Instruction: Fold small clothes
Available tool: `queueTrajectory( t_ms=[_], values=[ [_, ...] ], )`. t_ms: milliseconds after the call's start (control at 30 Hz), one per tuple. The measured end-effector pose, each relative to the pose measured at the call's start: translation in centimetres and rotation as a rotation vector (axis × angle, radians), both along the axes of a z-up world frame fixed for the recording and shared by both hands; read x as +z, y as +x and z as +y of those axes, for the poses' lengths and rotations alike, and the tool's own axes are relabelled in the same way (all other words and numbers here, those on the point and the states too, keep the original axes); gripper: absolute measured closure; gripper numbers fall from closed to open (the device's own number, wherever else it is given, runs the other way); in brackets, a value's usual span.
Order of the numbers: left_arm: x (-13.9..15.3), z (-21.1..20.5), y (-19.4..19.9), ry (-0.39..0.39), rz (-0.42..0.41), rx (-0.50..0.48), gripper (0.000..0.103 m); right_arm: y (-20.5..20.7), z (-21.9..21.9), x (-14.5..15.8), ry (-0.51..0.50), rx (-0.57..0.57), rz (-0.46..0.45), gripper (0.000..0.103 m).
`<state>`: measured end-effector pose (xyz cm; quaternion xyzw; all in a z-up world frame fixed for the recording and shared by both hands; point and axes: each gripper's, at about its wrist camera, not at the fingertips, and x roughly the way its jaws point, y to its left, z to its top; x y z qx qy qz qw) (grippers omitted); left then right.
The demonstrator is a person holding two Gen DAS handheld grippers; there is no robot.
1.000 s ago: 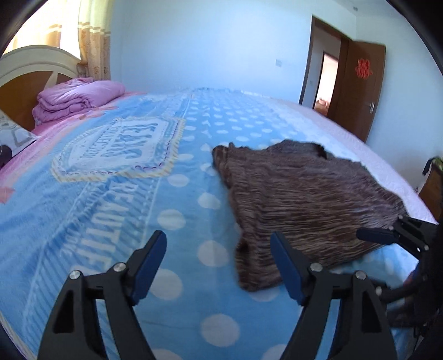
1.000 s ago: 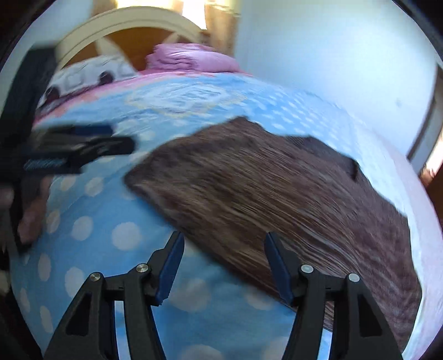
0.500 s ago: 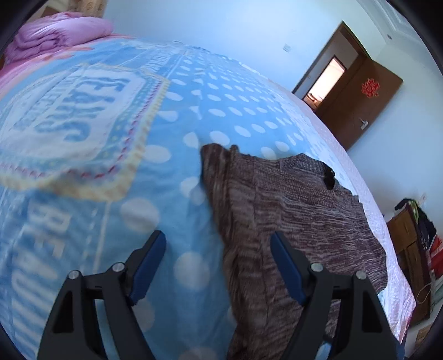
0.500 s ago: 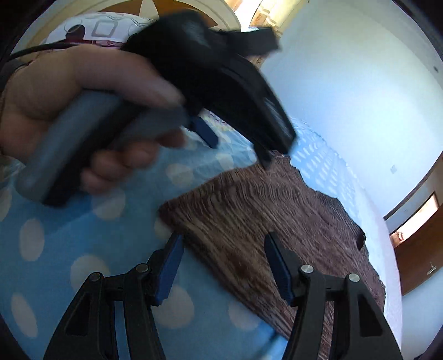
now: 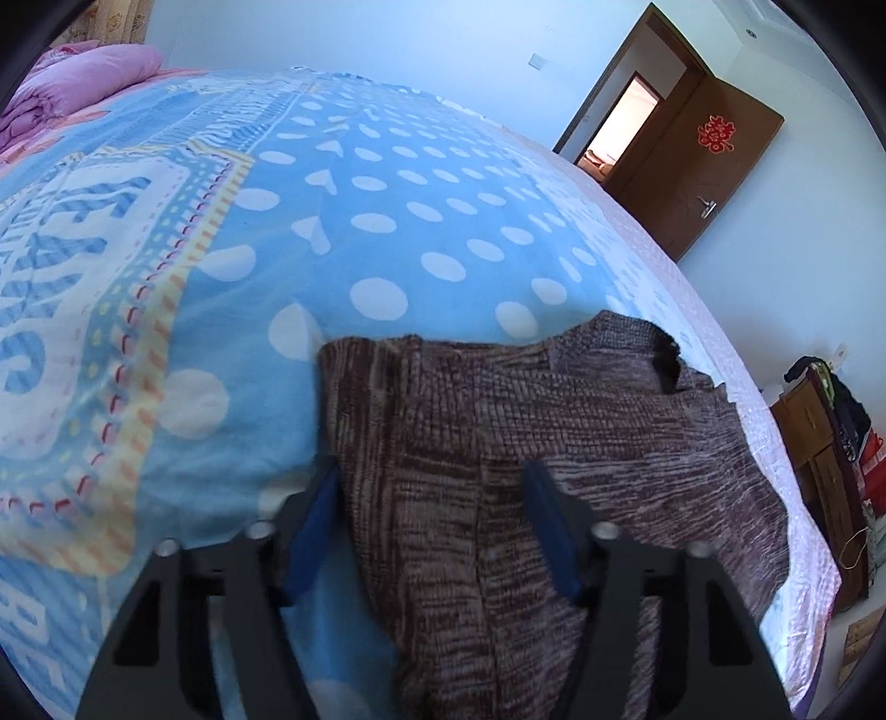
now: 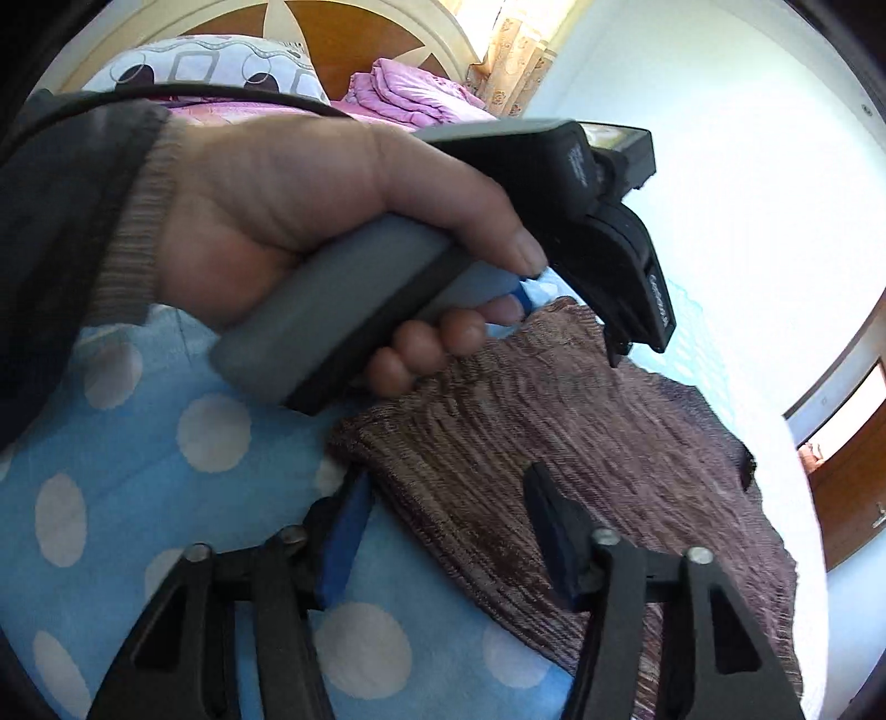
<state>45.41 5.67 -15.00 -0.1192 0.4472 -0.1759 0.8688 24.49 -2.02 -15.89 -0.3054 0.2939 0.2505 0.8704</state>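
A brown knitted garment [image 5: 526,443] lies flat on the blue polka-dot bedspread [image 5: 387,221]. My left gripper [image 5: 432,526] is open, its jaws straddling the garment's left edge, low over the cloth. In the right wrist view the same garment [image 6: 554,443] lies ahead. My right gripper [image 6: 443,526] is open, straddling the garment's near corner edge. A hand holding the left gripper's grey handle [image 6: 354,299] fills the upper left of that view, over the garment's far corner.
A folded pink quilt [image 5: 83,72] and a patterned pillow [image 6: 205,66] lie at the wooden headboard [image 6: 354,27]. A brown door [image 5: 709,166] stands open on the far side. A wooden cabinet [image 5: 819,471] with clutter stands by the bed's right edge.
Both grippers have moved down and closer to the garment, now straddling its edges. The left gripper has swung forward over the garment's far left corner.
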Motion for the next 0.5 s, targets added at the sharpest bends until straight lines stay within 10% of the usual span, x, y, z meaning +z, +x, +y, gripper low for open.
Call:
queueTrajectory(
  t_ms=[133, 500],
  values=[
    [-0.2, 0.7, 0.5, -0.074, 0.043, -0.027, 0.081, 0.0, -0.1, -0.1, 0.024, 0.029, 0.023, 0.084],
    [1.1, 1.0, 0.0, -0.107, 0.097, 0.006, 0.088, 1.5, -4.0, 2.1, 0.265, 0.041, 0.125, 0.095]
  ],
)
